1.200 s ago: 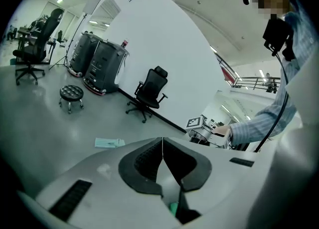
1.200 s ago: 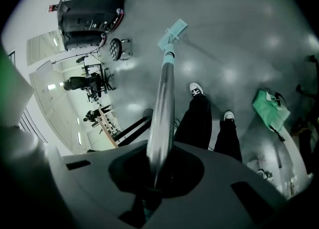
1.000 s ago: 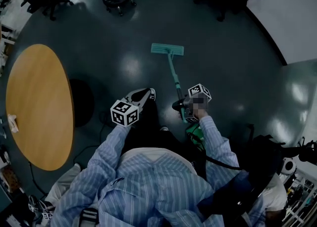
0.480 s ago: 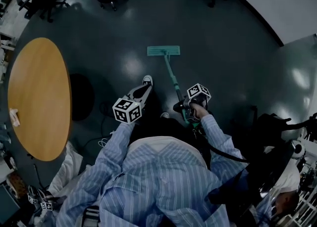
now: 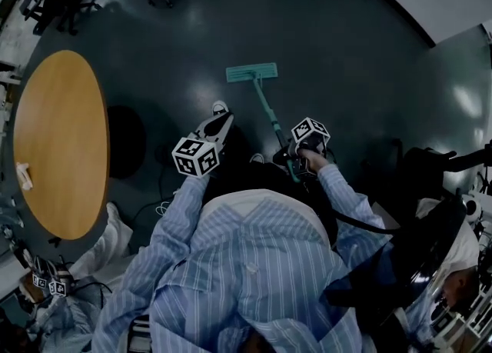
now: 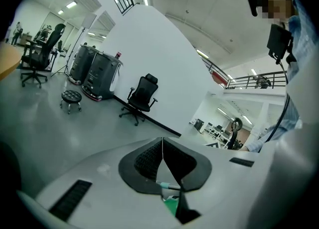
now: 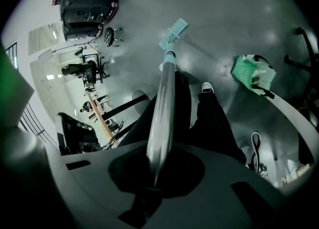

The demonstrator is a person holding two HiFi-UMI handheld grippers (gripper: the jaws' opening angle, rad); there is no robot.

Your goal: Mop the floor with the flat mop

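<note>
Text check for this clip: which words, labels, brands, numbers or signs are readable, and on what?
No readable words or numbers in any view.
Left claw and right claw: square marker patterns only, no letters.
Green bag: pale patch, too blurred to read.
Flat mop: no label visible.

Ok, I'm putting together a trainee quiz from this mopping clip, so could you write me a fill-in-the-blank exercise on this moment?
1. The right gripper is shut on the pole of the flat ___.
2. The left gripper holds nothing, and its jaws are ___.
3. The mop head lies flat on the ___.
4. The round wooden table stands on the person's ___ side.

Missing words: mop; shut; floor; left
</note>
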